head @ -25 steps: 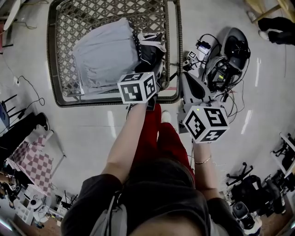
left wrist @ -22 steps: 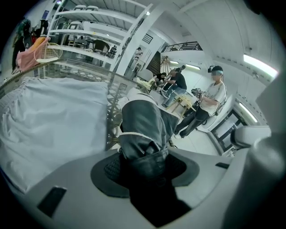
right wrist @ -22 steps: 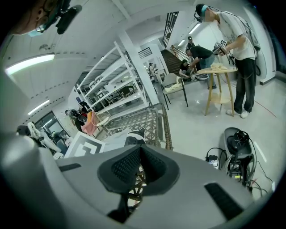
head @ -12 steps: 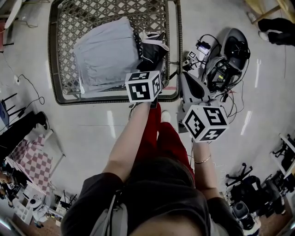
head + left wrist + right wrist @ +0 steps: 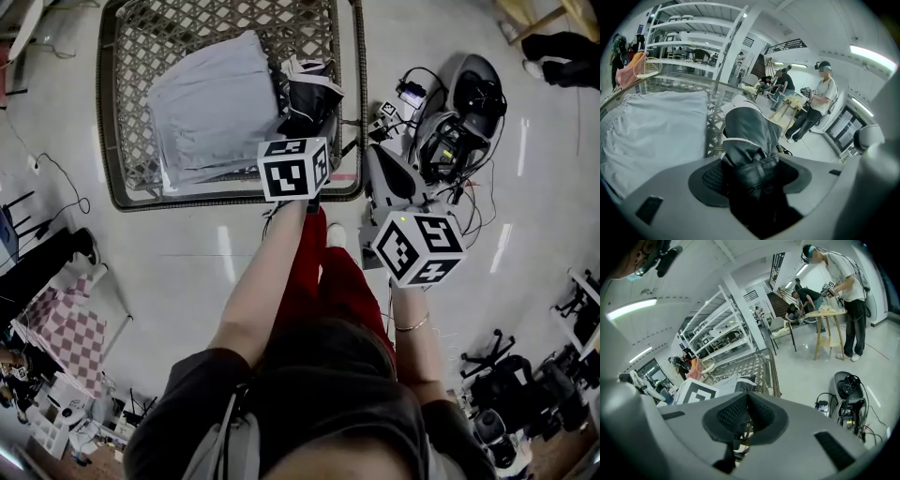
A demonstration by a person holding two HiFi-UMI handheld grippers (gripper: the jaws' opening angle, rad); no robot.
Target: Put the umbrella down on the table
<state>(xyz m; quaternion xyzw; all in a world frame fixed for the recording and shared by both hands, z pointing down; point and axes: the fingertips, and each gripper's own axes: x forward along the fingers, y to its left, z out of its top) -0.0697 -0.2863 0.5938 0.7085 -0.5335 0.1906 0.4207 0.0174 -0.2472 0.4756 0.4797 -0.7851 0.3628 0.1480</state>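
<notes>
The left gripper's (image 5: 750, 174) jaws are opening with the umbrella's (image 5: 305, 94) near end between them. A pad snagging its strap on withdrawal could drag it off the near edge. Beyond the jaws it lies on the table (image 5: 108, 112), beside a cloth (image 5: 211, 112). The right gripper (image 5: 747, 416) is closed on nothing.

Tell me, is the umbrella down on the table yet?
Nearly. Done: the folded umbrella looks to rest on the lattice table beside the grey cloth. In hand: the left gripper is opening its jaws around the umbrella's end. Left: draw that gripper clear. The right gripper is shut and empty.
</notes>
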